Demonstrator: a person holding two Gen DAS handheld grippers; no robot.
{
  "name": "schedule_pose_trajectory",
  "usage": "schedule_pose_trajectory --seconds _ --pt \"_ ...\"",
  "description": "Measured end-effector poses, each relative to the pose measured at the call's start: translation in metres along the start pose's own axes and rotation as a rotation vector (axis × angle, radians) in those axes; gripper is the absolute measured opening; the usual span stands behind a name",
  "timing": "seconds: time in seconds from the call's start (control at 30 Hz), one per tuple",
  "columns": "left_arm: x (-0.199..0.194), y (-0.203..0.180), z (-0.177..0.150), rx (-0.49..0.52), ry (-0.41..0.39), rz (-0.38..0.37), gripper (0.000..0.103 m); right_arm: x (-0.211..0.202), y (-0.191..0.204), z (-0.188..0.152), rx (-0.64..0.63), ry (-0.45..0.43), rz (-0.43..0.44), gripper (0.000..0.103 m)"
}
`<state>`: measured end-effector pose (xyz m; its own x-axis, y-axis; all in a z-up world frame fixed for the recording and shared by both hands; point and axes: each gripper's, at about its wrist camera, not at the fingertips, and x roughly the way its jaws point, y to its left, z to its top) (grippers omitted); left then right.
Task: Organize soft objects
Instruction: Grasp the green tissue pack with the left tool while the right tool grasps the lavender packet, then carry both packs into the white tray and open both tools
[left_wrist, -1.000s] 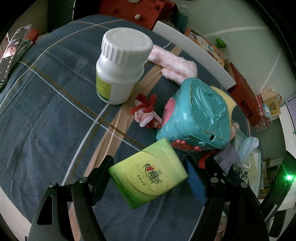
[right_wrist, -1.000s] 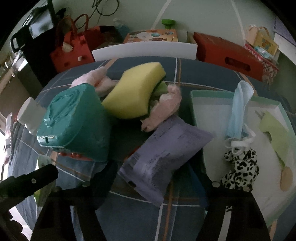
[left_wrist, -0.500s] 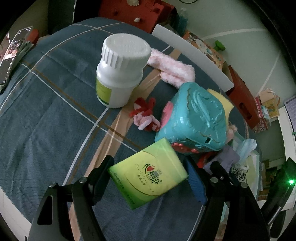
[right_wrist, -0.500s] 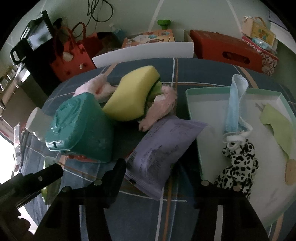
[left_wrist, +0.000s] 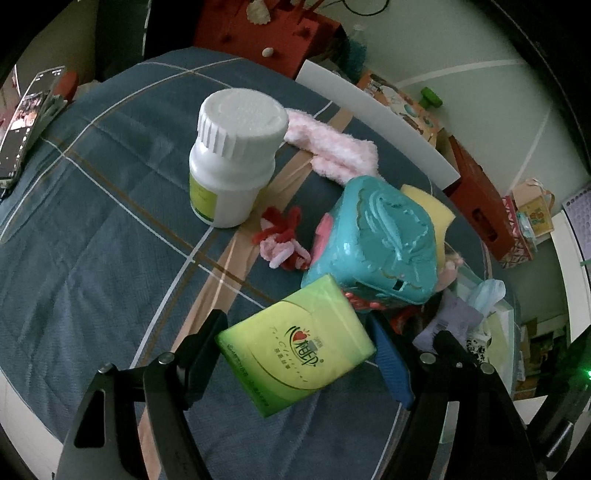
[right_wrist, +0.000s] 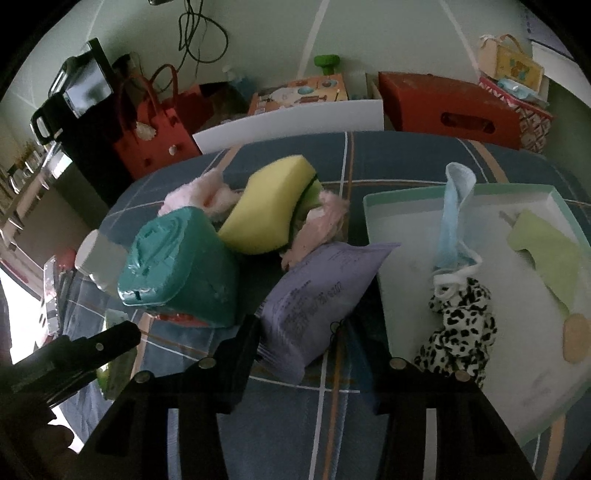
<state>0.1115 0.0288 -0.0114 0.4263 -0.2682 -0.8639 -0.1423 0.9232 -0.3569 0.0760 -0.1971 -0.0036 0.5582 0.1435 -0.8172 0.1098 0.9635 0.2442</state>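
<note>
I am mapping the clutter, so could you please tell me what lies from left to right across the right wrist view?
White bottle → teal plastic box → purple packet → blue face mask → pale green cloth, the last two in the tray.

Both hand-held grippers (left_wrist: 295, 354) (right_wrist: 303, 343) clamped, loaded

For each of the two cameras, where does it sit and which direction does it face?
Left wrist: sits on the left gripper, looks steeply down past the green tissue pack it holds; its two black fingers show.
Right wrist: sits on the right gripper, looks down toward the tray; its fingers clamp the purple packet, and the left gripper shows at lower left.
Shared: teal box, yellow sponge, white bottle.
</note>
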Motion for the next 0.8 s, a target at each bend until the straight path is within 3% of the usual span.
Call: schedule_pose_trajectory --seconds 0.43,0.8 --pt "-0.024 -0.013 0.001 0.047 -0.074 -0.020 0.078 -0.043 0.001 0.000 -0.015 -0.100 0.007 0.051" --pt "-0.047 -0.061 -0.009 0.228 -0.166 -0.035 0.078 -0.070 -0.047 0.008 0.089 -0.160 -0.059 0.051"
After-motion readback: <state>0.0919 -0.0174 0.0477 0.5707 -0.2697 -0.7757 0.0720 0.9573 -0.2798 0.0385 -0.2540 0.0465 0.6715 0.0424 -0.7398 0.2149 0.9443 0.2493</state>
